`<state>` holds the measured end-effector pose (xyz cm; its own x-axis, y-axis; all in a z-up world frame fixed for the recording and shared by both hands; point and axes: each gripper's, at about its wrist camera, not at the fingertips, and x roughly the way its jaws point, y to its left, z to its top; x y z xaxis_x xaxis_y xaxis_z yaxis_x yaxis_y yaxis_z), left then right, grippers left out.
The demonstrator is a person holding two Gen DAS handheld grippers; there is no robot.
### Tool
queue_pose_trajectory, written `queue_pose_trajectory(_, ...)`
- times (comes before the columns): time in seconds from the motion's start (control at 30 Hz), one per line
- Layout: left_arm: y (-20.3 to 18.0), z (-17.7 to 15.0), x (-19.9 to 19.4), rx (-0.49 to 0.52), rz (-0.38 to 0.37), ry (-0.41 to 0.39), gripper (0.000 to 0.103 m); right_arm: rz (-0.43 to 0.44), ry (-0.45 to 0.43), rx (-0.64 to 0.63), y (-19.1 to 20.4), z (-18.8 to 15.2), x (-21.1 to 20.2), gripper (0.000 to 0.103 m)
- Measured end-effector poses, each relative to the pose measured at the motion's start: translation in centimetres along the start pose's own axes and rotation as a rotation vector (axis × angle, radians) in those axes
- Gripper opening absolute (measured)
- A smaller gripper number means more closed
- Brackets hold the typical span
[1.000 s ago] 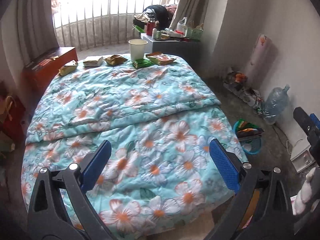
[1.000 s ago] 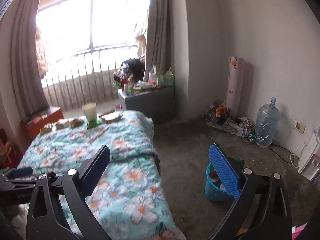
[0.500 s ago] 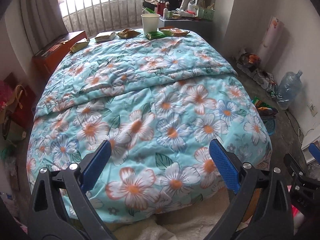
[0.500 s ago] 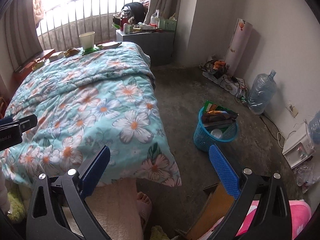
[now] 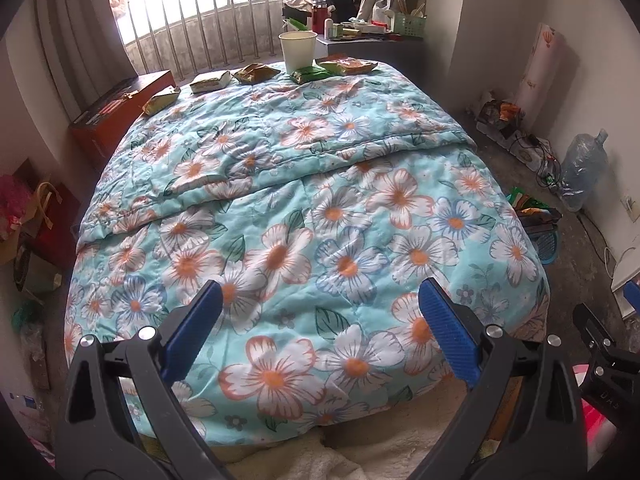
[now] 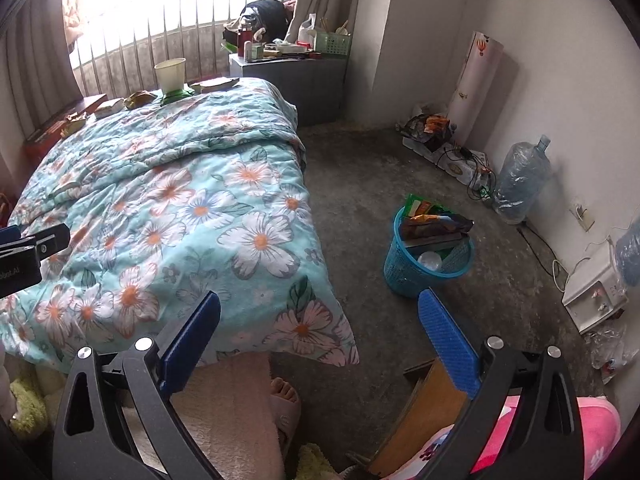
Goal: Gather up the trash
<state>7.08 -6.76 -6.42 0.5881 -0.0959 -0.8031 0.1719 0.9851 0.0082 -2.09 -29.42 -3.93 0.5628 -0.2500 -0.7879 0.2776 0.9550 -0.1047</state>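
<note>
Several snack wrappers lie along the far edge of the floral bed: a yellow one, a pale box, a crumpled gold one, a green one and an orange one. A white paper cup stands among them; it also shows in the right wrist view. A blue trash basket holding wrappers stands on the floor right of the bed. My left gripper is open and empty over the bed's near end. My right gripper is open and empty above the bed corner.
A grey cluttered nightstand stands beyond the bed. A water jug, cables and a power strip line the right wall. A wooden chest sits left of the bed. A slippered foot is below.
Both cameras have tilted down over the last second, then shifted slightly. The bed's near end and the basket now show more fully. Both grippers stayed open.
</note>
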Motion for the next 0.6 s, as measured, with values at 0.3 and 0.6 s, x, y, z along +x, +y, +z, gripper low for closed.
queue_pose_trajectory(0.3, 0.0, 0.1, -0.5, 0.001, -0.002, -0.015, 0.094, -0.014, -0.001, 0.019, -0.9, -0.1, -0.3, 0.096)
queue_pose_trajectory(0.6, -0.8, 0.3, -1.0, 0.01, -0.019, -0.034, 0.094, -0.063, -0.01, 0.057, -3.0, -0.4, -1.4, 0.096)
